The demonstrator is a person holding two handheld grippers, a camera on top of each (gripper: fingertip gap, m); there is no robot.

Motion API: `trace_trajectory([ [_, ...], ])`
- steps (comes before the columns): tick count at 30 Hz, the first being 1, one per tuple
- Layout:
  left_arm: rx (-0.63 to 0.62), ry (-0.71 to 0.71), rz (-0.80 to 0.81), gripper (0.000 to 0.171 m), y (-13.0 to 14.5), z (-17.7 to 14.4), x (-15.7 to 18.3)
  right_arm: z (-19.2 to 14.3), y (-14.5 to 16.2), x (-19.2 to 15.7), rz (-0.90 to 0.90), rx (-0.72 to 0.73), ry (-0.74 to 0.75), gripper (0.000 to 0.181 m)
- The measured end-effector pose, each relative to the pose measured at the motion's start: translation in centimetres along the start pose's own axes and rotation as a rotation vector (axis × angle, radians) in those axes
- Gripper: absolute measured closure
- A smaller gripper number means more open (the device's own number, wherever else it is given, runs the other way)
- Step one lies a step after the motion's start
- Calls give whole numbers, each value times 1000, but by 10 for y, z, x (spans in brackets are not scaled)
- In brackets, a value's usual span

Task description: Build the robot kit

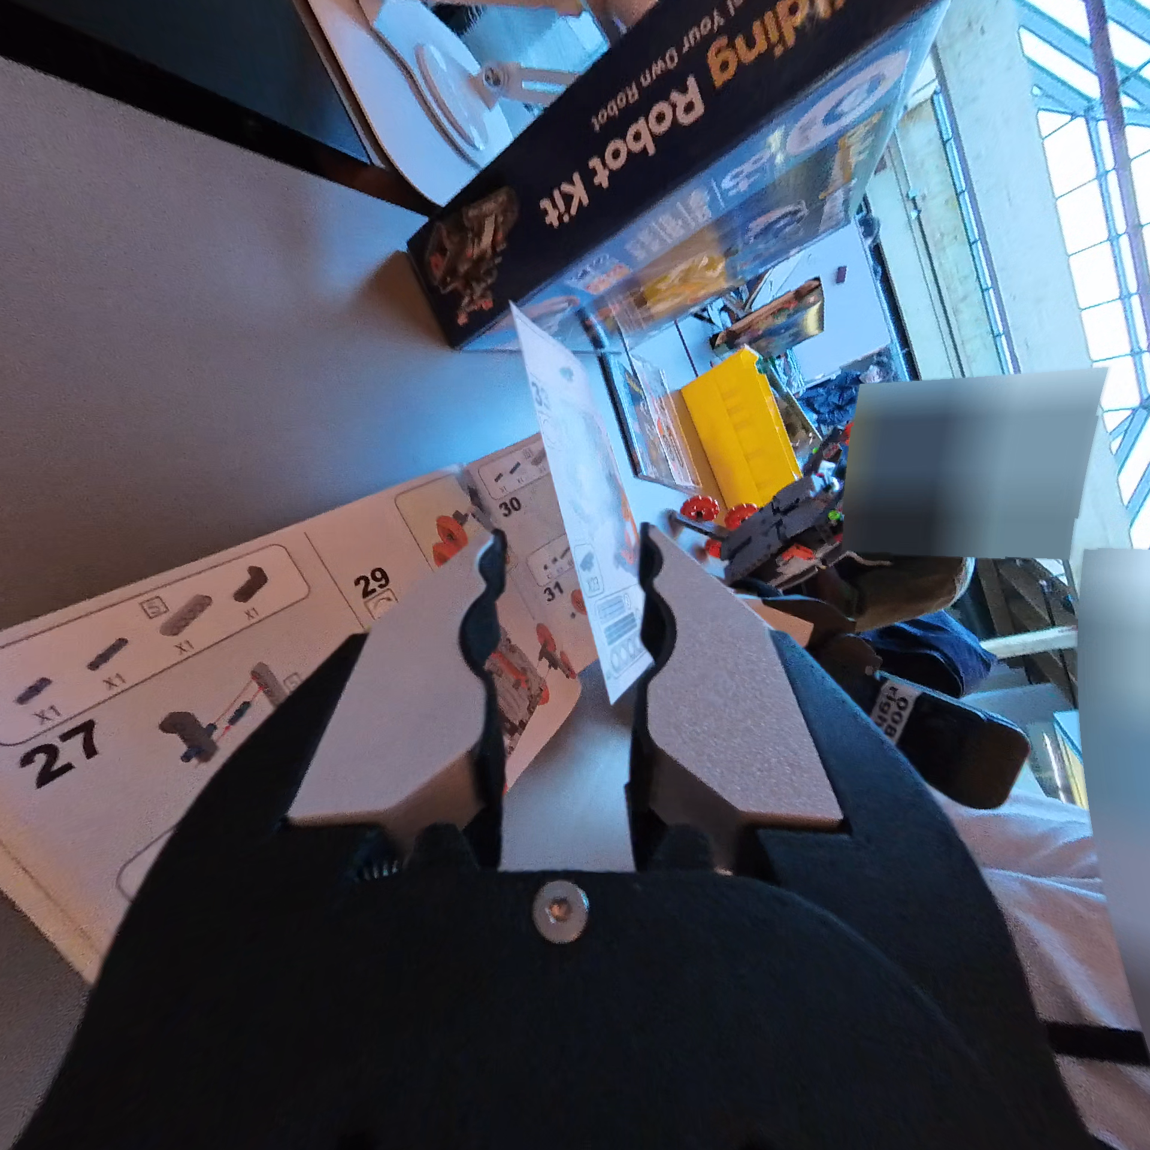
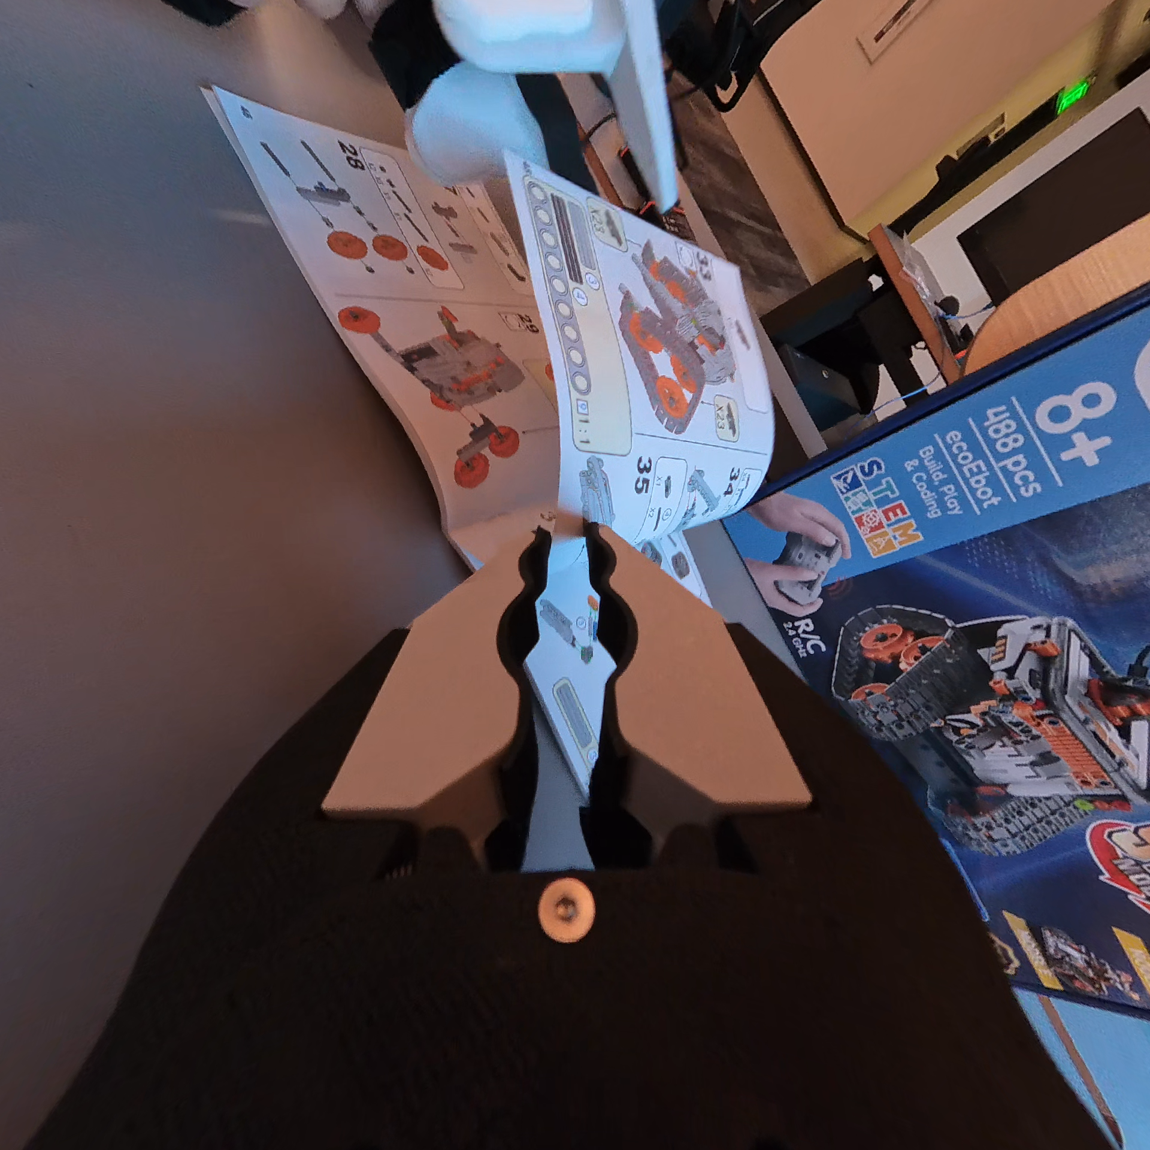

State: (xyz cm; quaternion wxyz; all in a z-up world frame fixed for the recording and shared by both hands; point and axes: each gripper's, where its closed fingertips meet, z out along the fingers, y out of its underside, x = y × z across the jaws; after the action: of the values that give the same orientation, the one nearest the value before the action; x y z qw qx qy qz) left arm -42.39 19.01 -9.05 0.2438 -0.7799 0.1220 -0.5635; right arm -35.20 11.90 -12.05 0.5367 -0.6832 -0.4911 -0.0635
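An open instruction booklet lies on the grey table. My right gripper is shut on the corner of one page and holds it lifted and curled above the booklet. In the left wrist view that page stands almost edge-on. My left gripper is open just above the booklet, and the lower end of the lifted page lies between its fingers, against the right finger. It grips nothing.
A dark and blue kit box lies on the table beside the booklet, and shows in the right wrist view. Beyond it are a built toy vehicle with orange wheels and a yellow bin. A blurred white object hangs over the booklet's far end. Spacing between my two grippers at the tips: around 11 cm.
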Motion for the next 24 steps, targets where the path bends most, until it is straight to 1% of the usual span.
trace_trajectory([
  [1, -17, 14, -2, 139, 3, 2, 2, -1, 2, 0, 4, -4, -4, 170],
  [2, -33, 33, -6, 144, 5, 4, 6, -1, 3, -1, 8, -7, -7, 170],
  [4, -78, 72, 8, 171, 12, 8, 14, -4, 5, -1, 15, -10, -15, 168],
  [7, -103, 55, 22, 171, 15, 14, 15, -10, 16, -7, 80, -51, -63, 149],
  [8, -112, 59, 23, 171, 16, 15, 17, -12, 21, -7, 121, -68, -68, 137],
  [9, -118, 61, 21, 171, 17, 16, 18, -16, 24, -7, 161, -68, -71, 130],
  [12, -121, 75, 3, 171, 17, 20, 22, -28, 21, 0, 286, -16, -63, 122],
  [14, -122, 90, -2, 171, 17, 22, 27, -28, 18, 5, 325, 2, -56, 120],
  [16, -119, 96, -9, 171, 16, 24, 32, -25, 21, 12, 322, -11, -14, 113],
  [18, -105, 114, -13, 169, 12, 27, 40, -21, 26, 22, 307, -33, 46, 113],
  [20, -111, 109, 0, 164, 12, 31, 46, -16, 23, 26, 311, -17, 70, 115],
  [24, -147, 117, 43, 160, 17, 44, 62, -9, 17, 25, 362, 1, 58, 120],
])
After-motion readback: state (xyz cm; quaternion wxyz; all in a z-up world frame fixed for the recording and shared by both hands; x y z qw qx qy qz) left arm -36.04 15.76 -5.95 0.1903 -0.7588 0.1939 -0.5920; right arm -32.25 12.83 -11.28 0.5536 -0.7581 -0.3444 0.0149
